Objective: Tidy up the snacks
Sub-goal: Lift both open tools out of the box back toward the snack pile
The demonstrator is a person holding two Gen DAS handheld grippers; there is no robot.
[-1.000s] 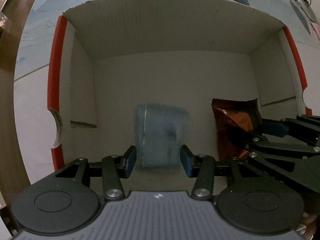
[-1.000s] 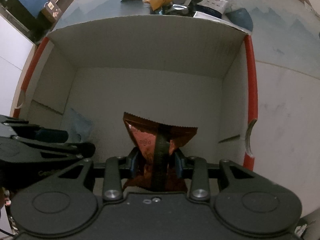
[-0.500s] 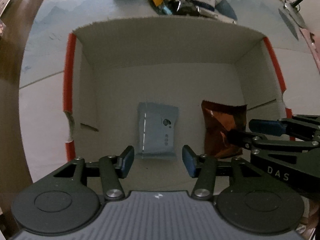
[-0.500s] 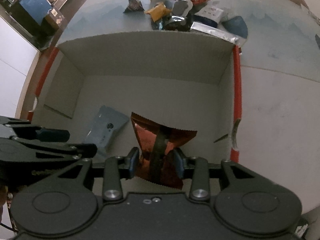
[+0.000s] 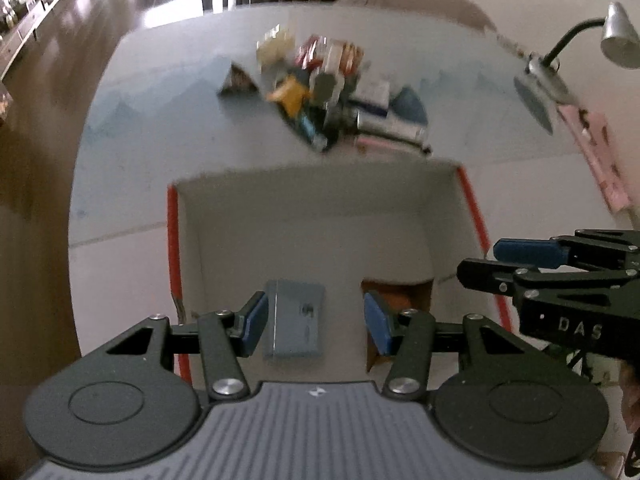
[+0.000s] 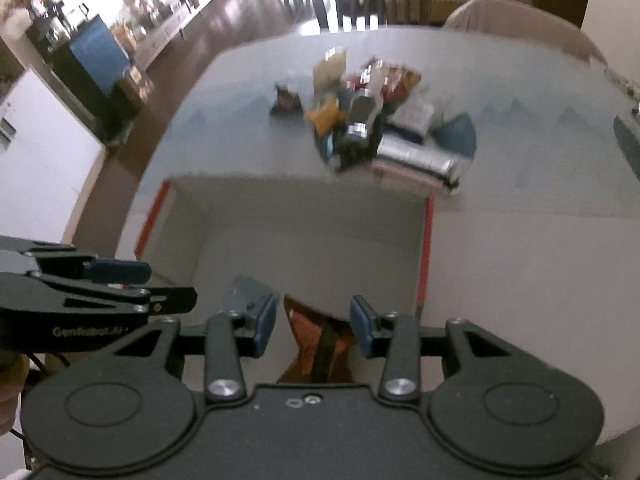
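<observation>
Snacks lie in the box, both grippers hanging above it with nothing held.

Left gripper [image 5: 316,326] has its jaws apart over the grey-blue packet [image 5: 296,324]; right gripper [image 6: 313,324] has jaws opening, clear of the reddish-brown packet [image 6: 316,344] below. Both packets rest side by side on the floor of the red-edged cardboard box [image 5: 316,196]. Beyond it on the bench [image 5: 160,128] sits a snack pile [image 5: 340,96].

Matt cardboard box [image 5: 316,216]; glossy foil orange packet [image 6: 316,344]; shiny metal lamp [image 5: 616,36].
</observation>
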